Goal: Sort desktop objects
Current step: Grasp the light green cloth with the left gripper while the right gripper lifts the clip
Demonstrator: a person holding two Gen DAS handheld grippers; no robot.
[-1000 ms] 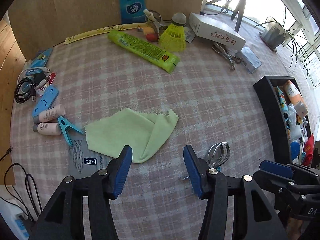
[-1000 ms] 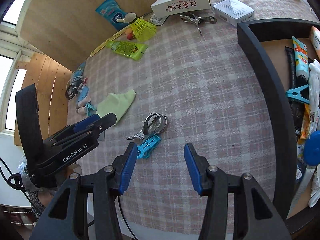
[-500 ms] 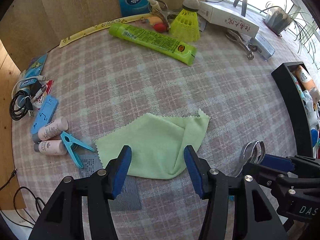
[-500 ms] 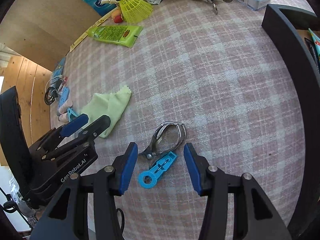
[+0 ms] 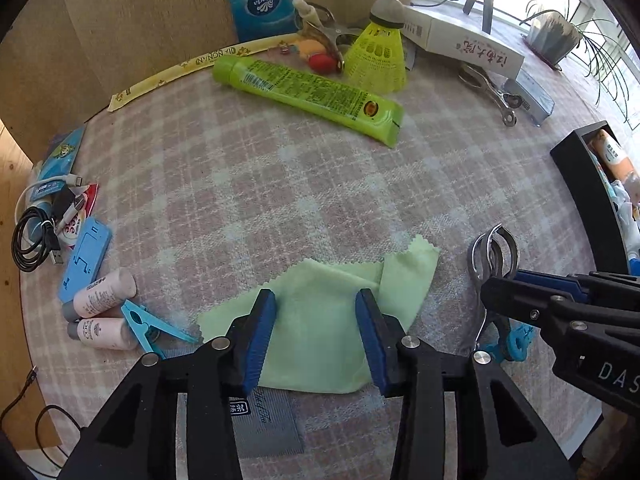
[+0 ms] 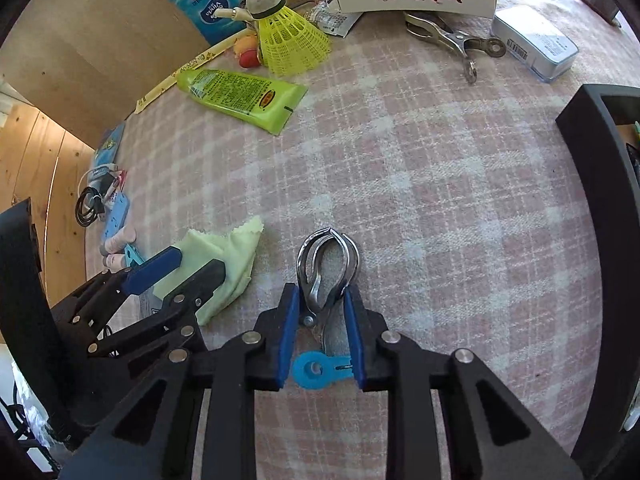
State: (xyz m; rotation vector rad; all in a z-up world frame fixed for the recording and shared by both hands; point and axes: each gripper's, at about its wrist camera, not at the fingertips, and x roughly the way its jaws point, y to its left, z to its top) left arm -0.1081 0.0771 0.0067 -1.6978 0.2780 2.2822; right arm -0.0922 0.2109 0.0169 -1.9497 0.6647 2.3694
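A light green cloth lies flat on the checked tablecloth, partly folded at its right corner. My left gripper points down onto it with the cloth between its blue pads; the jaws are closing and the fabric is not bunched. To its right lies a silver metal clip on top of a blue plastic clip. My right gripper is closing on the metal clip's handles, and both pads touch them. The left wrist view shows the same clip beside the right gripper.
A black organiser tray with several items stands at the right. At the back lie a green tube, a yellow shuttlecock, a white box and another metal clip. Small bottles, a blue peg and a cable lie left.
Both grippers have come down and narrowed their jaws. The left now straddles the green cloth; the right moved over the metal clip and closed onto its handles.
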